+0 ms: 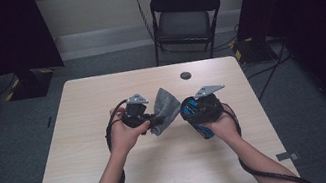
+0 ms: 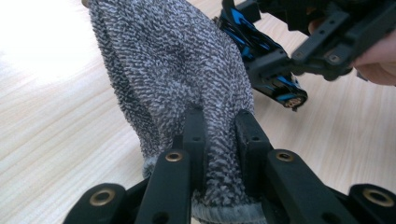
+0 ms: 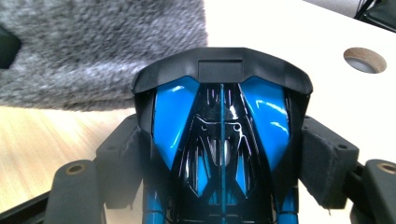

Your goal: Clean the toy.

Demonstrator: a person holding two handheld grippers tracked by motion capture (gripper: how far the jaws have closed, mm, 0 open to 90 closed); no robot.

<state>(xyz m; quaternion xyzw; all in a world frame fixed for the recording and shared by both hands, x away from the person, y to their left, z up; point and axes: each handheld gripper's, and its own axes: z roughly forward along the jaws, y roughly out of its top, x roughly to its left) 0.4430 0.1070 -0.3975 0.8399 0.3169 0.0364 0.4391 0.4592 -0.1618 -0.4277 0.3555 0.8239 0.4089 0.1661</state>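
Holding firm over the middle of the wooden table (image 1: pixel 116 181), the left gripper (image 2: pixel 219 135) had its two black jaws pinched tight on a grey knitted cloth (image 2: pixel 173 60). The left gripper view showed the pads (image 2: pixel 195 140) pressed into the fabric from both sides near its hemmed edge, with the rest of the cloth rising ahead of the jaws. From the high view that cloth (image 1: pixel 165 109) stood up off the tabletop, lifted between the two hands, its lower end caught at the left gripper (image 1: pixel 152 120).

Over on the other side, the right gripper (image 3: pixel 223 154) was clamped on a blue and black toy car (image 3: pixel 219 116). The right gripper view looked straight along the car's glossy body, and the padded jaws sat wide apart, one against each flank of it, gripping. The cloth (image 3: pixel 93 51) lay just beyond the car's far end, blurred and close, though whether they touched could not be told there. In the left gripper view the car (image 2: pixel 261 60) hung just beside the cloth, above the wood.

Seen from above, the right gripper (image 1: pixel 195 111) carried the car (image 1: pixel 195 116) just beside the cloth, both hands near each other at mid-table. A round hole (image 1: pixel 185 75) sat in the tabletop farther back, and a black folding chair (image 1: pixel 184 16) stood behind the table.
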